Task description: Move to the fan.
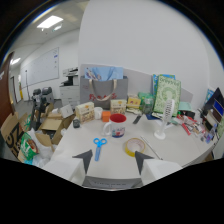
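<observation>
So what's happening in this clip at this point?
A hand-held pair of tongs hovers open over a cluttered white table, holding nothing. Blue scissors and a roll of yellow tape lie just ahead of the tips. The white fan stands farther off, beyond the tape, not yet reached.

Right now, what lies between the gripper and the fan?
In the gripper view, a roll of yellow tape lies between the open gripper and the white fan; otherwise bare table.
</observation>
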Tool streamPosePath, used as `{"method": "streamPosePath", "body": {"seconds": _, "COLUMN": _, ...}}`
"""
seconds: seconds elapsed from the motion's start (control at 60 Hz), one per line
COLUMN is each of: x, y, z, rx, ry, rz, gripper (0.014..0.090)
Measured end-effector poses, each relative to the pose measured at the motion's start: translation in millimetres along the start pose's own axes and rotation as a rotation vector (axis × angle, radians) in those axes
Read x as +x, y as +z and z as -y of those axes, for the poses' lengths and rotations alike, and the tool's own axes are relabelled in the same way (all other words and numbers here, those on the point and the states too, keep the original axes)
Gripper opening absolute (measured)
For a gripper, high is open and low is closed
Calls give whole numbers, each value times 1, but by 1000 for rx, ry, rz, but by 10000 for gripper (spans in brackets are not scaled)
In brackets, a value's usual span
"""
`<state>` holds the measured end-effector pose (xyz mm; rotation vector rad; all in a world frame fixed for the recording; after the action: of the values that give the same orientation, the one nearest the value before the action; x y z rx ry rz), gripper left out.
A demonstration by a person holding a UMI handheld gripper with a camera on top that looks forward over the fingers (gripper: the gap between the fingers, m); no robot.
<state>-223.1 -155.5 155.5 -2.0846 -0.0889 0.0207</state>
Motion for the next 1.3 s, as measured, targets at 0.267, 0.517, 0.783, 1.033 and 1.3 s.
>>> {"method": "streamPosePath", "body": {"seconds": 0.267, "x": 38, "y": -17, "z": -37, "rx": -32, "ry": 16, "rz": -41, "gripper": 842}}
{"method": "streamPosePath", "body": {"seconds": 0.517, "x": 100, "y": -30, "z": -73, "rx": -68, "ry": 11, "rz": -123, "gripper": 841}}
{"method": "streamPosePath", "body": {"seconds": 0.783, "x": 158, "y": -10, "z": -91, "rx": -95, "ry": 14, "rz": -115, "gripper": 846}}
{"method": "streamPosePath", "body": {"seconds": 1.033, "x": 200, "y": 46, "z": -70, "rx": -96, "ry": -16, "rz": -47, "gripper": 845}}
{"method": "streamPosePath", "body": {"seconds": 1.3, "x": 229, "y": 117, "z": -42, "rx": -88, "ry": -49, "rz": 15, "gripper": 842}}
